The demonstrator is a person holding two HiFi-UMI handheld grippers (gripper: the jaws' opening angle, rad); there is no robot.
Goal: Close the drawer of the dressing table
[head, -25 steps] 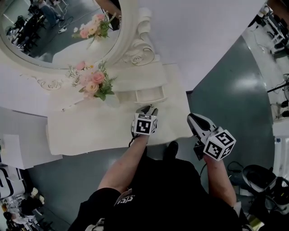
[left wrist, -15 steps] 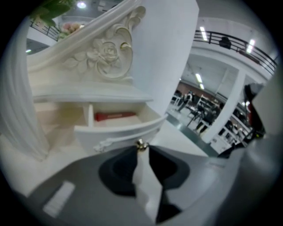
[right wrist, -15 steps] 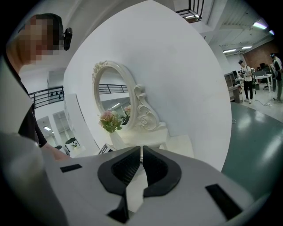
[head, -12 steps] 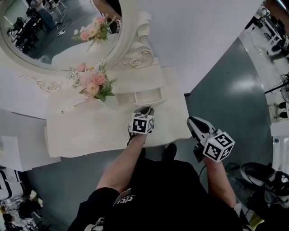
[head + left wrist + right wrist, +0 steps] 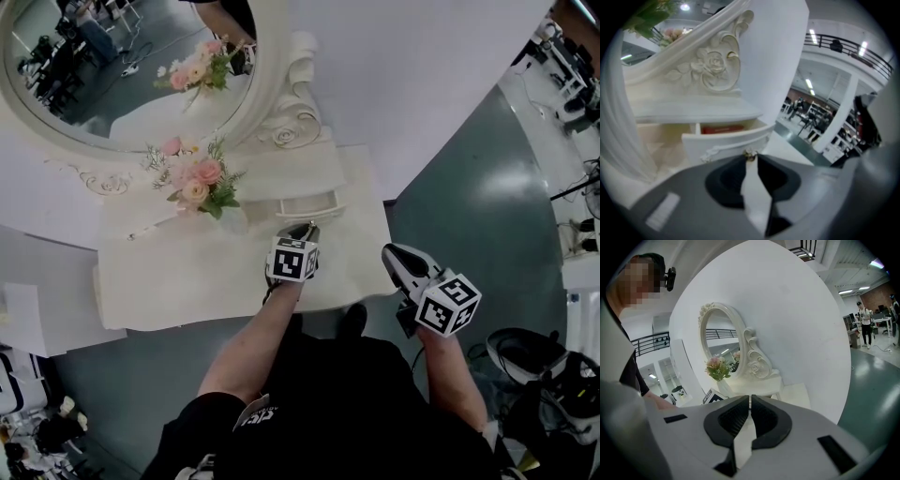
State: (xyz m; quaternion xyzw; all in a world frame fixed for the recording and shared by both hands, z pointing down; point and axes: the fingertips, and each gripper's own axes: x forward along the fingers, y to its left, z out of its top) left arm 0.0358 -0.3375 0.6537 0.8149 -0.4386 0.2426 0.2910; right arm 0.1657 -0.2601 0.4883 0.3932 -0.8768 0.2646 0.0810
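You're facing a curved white wall (image 5: 422,84), with a shiny grey-green floor (image 5: 487,216) off to your right that catches a bit of glare. There are cluttered desks (image 5: 567,66) along the far edge, and strip lights (image 5: 813,37) and a balcony railing (image 5: 848,44) up top.

Left claw (image 5: 750,160), just closed — pinching knob (image 5: 750,154)

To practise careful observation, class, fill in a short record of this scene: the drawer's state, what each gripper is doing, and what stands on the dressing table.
drawer: pulled partly out, red item inside
left gripper: jaws have just been closing; tips pinch the drawer knob
right gripper: jaws together, nothing between them, held off the table's right front corner
dressing table: carries pink flowers; oval mirror behind
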